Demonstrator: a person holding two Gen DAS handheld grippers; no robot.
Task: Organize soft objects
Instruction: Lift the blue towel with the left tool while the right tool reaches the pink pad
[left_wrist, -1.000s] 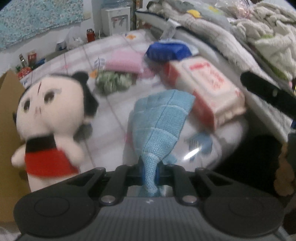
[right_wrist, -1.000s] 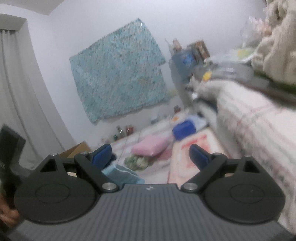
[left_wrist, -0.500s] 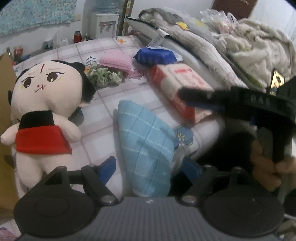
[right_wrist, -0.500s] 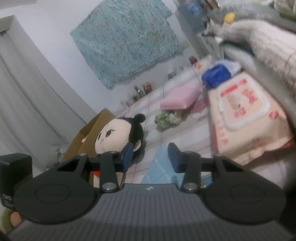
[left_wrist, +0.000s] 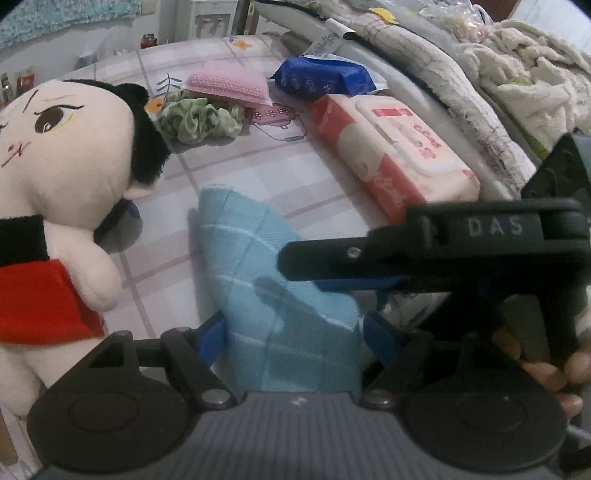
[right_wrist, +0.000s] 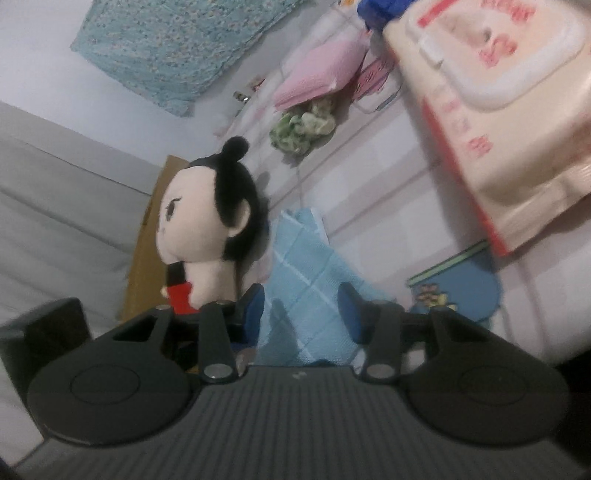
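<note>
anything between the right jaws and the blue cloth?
Nothing visible. The right gripper has its jaws open, with the blue cloth directly ahead in the gap. The left gripper straddles the cloth's near end, also open. The plush doll stands off to the left side.

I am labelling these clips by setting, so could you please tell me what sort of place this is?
Most likely a bedroom. The soft things lie on a checked bedsheet, blankets are heaped along one side, and a plush doll stands by a blue cloth.
</note>
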